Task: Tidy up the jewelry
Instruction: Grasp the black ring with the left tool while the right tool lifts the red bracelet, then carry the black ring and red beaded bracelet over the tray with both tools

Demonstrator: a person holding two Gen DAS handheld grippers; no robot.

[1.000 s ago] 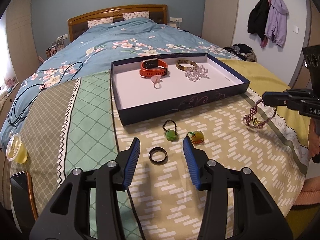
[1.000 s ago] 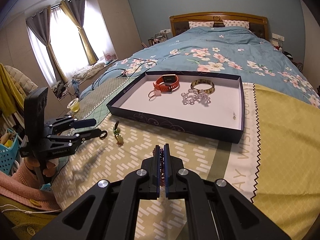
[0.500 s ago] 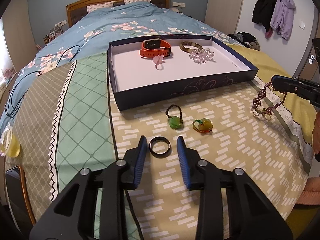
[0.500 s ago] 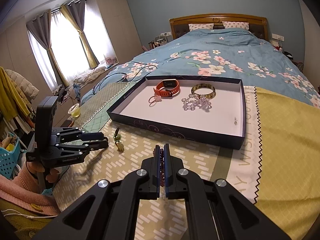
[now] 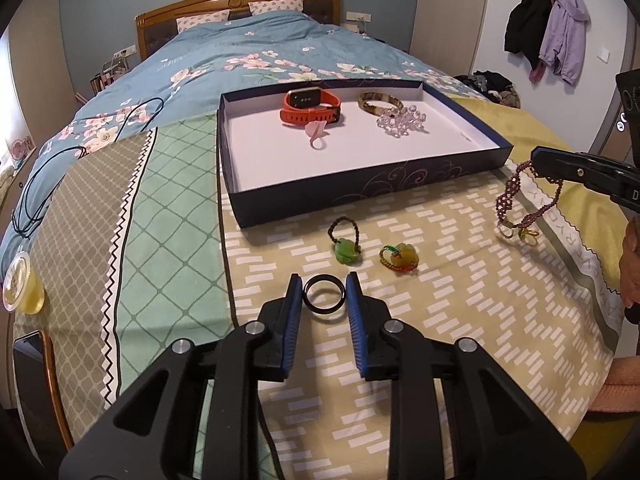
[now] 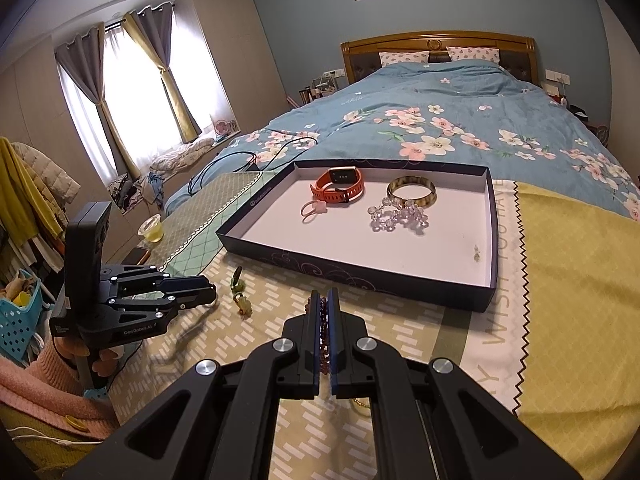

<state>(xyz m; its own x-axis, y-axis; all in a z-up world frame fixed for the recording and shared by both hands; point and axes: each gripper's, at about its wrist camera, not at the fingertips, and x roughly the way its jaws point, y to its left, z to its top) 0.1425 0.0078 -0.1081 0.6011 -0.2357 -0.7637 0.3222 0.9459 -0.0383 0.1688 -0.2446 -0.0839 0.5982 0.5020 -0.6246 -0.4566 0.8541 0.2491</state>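
Left wrist view, left claw [image 5: 324, 280] tilted downward, jaws closing around black ring [image 5: 324, 295]

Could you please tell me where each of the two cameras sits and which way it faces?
Left wrist: on the left gripper, looking down its fingers at the black ring between them; the right gripper holds a beaded bracelet.
Right wrist: on the right gripper, facing the tray and headboard; the left gripper, a hand and pink sleeve show.
Shared: tray, orange watch, bangle, pendants.
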